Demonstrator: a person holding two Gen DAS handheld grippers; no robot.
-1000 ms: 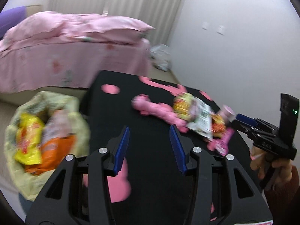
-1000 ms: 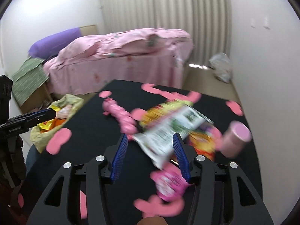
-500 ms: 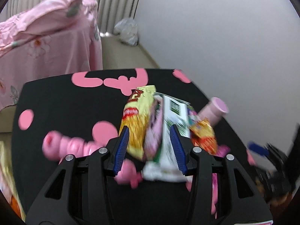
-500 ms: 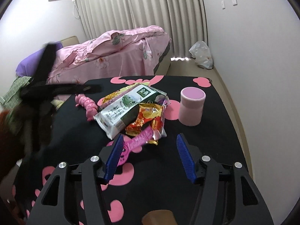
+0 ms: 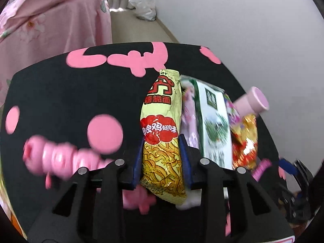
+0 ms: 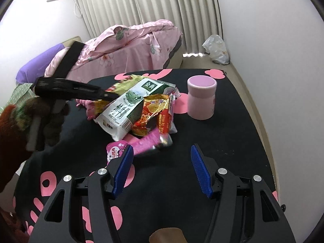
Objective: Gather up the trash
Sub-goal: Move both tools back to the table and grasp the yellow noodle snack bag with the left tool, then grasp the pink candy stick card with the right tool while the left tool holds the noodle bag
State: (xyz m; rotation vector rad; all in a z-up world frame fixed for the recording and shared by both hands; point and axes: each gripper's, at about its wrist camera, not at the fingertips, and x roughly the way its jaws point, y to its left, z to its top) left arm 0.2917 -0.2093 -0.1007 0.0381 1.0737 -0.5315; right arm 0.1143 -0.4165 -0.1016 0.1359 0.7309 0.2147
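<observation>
— Our left tool (image 5: pixel 161 158) is closing around the yellow noodle packet (image 5: pixel 162 133), which lies at the edge of the wrapper heap on the black surface (image 5: pixel 60 93).

— We risk the slick foil slipping free, or snagging the milk carton (image 5: pixel 214 121) alongside. Our right tool (image 6: pixel 162 170) hangs spread and empty.

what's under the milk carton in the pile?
The milk carton lies over a red-gold wrapper and a pink wrapper. Whatever sits beneath its middle is covered. The left tongs are closing on the yellow noodle packet beside it.
</observation>
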